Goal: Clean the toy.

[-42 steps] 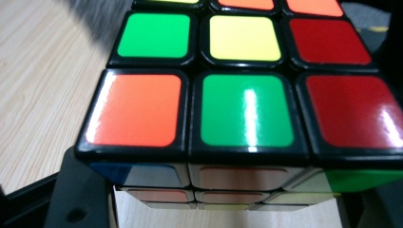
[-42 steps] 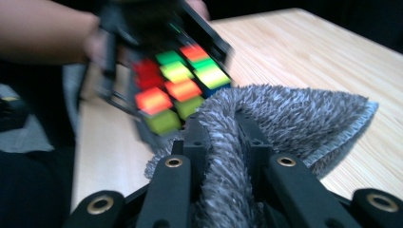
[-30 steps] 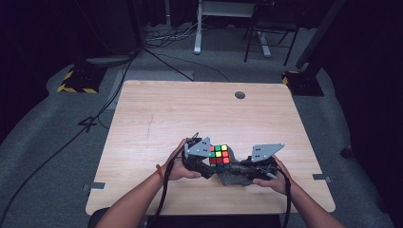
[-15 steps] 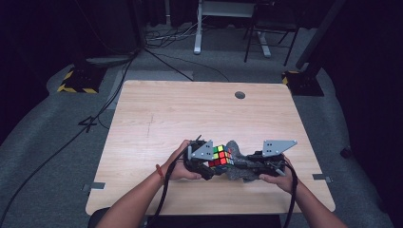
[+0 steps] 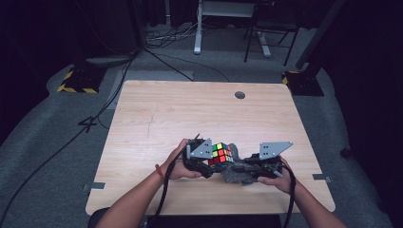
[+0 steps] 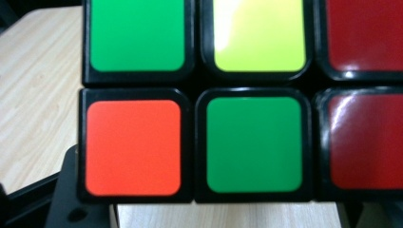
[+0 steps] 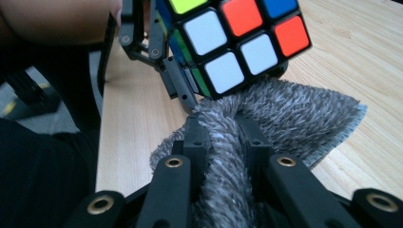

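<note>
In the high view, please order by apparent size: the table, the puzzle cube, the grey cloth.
1. table
2. grey cloth, partly hidden by the grippers
3. puzzle cube, close to the cloth in size, so unsure

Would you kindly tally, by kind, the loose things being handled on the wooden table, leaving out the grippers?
Multicoloured plastic puzzle cube: 1
Grey fuzzy cloth: 1
Total: 2
</note>
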Demonstrator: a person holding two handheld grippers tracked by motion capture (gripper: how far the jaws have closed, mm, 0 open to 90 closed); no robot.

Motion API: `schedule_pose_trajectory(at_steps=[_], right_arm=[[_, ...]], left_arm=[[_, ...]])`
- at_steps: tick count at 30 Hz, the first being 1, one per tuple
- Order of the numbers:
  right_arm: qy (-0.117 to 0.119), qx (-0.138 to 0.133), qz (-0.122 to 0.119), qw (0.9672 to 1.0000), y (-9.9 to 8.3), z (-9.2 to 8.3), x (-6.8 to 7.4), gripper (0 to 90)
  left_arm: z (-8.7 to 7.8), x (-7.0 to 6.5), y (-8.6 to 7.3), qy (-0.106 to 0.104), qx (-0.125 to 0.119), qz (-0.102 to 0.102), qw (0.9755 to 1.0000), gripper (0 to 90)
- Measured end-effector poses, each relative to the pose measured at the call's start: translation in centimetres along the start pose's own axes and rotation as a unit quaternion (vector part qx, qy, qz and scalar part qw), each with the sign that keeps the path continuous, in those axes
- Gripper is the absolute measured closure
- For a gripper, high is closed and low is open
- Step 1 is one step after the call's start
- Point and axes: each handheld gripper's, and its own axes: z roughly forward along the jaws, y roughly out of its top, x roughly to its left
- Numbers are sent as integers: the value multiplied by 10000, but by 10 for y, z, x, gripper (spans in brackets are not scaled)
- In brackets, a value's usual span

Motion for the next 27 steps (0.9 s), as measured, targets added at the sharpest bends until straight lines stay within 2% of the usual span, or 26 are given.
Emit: schedule_pose_trajectory(at_steps=[2, 5, 7, 11, 14, 15, 18, 20, 23, 27], right_arm=[[-10, -47, -9, 10000, 0, -2, 0, 774], [-222, -195, 79, 9995, 0, -7, -4, 776], [-421, -267, 180, 9986, 1, -10, -6, 777], [-628, -360, 339, 9968, -1, -13, -11, 778], [-522, -378, 339, 9973, -1, -14, -11, 779], [-402, -390, 319, 9979, -1, -13, -10, 779], [-136, -249, 166, 9995, 0, -8, -5, 779], [16, -179, 66, 9998, 0, -4, -1, 779], [138, -170, -6, 9998, 1, -2, 1, 779], [237, -73, 32, 9997, -1, 0, 0, 779]], left_arm=[[0, -1, 1, 4, 22, 46, 10000, 337], [1, -2, 0, -126, 47, 37, 9999, 339], [2, -4, 1, -205, 88, 111, 9997, 339], [2, -7, 3, -354, -14, 100, 9993, 339], [1, -6, 4, -279, -104, 32, 9996, 339], [0, -6, 4, -244, -106, 45, 9996, 339], [-3, -2, 4, -174, -190, -96, 9996, 339], [-4, -1, 4, -90, -176, -82, 9998, 339], [-5, 2, 2, -90, -206, -181, 9996, 339], [-5, 3, 1, -219, -307, -270, 9989, 338]])
